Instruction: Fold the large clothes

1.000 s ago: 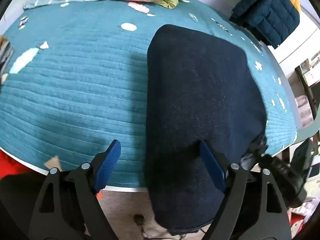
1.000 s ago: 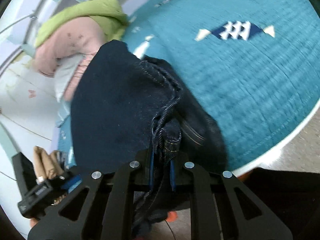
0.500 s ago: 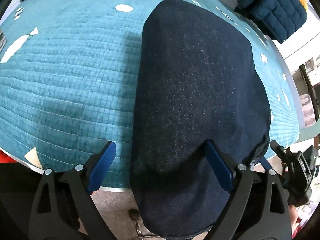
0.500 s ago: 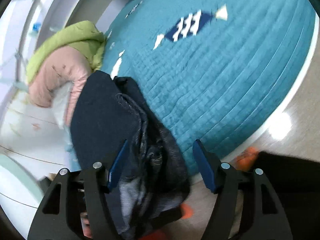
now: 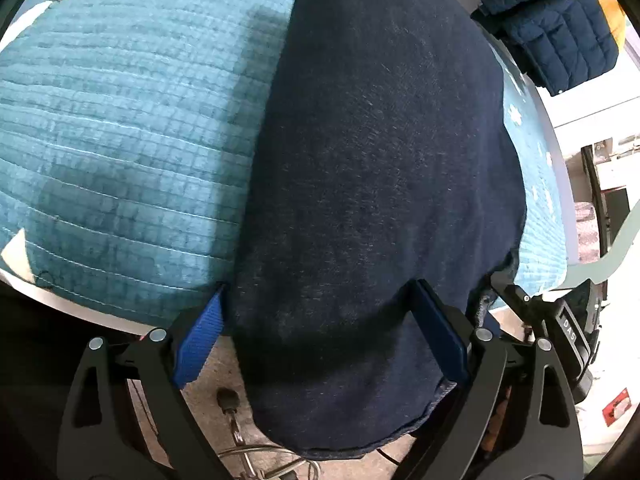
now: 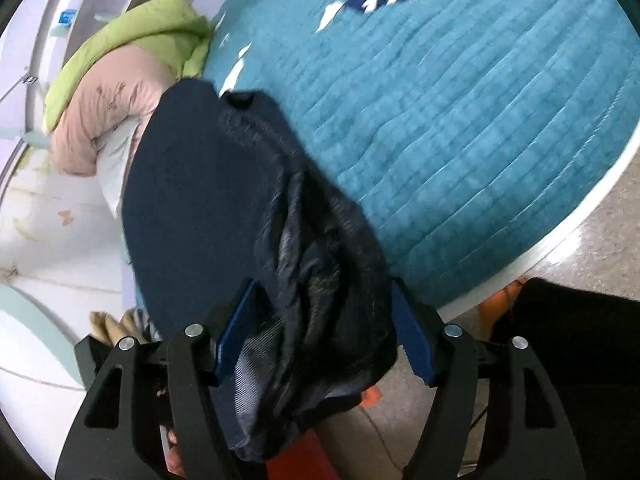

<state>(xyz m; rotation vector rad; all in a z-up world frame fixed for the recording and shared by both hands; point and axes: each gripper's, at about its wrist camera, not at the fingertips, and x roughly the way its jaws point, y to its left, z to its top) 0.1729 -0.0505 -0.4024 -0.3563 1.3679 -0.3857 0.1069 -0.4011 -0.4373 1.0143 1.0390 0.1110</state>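
Note:
Dark navy jeans (image 5: pixel 376 160) lie folded lengthwise on the teal quilted bed cover (image 5: pixel 120 120), their near end hanging over the bed's front edge. My left gripper (image 5: pixel 320 336) is open, its blue pads either side of the hanging end. In the right wrist view the jeans (image 6: pixel 208 200) show their bunched waistband side (image 6: pixel 328 288). My right gripper (image 6: pixel 324 332) is open, with the bunched denim between its fingers, not clamped.
A pink and green padded jacket (image 6: pixel 116 80) lies at the far end of the bed. A navy and yellow puffer jacket (image 5: pixel 552 28) lies at the back right. The bed's white edge (image 6: pixel 560 240) and the floor (image 6: pixel 600 248) lie below. Cables (image 5: pixel 248 452) lie on the floor.
My right gripper let go of the jeans' waistband and opened wide. My left gripper moved forward and lower over the jeans, staying open.

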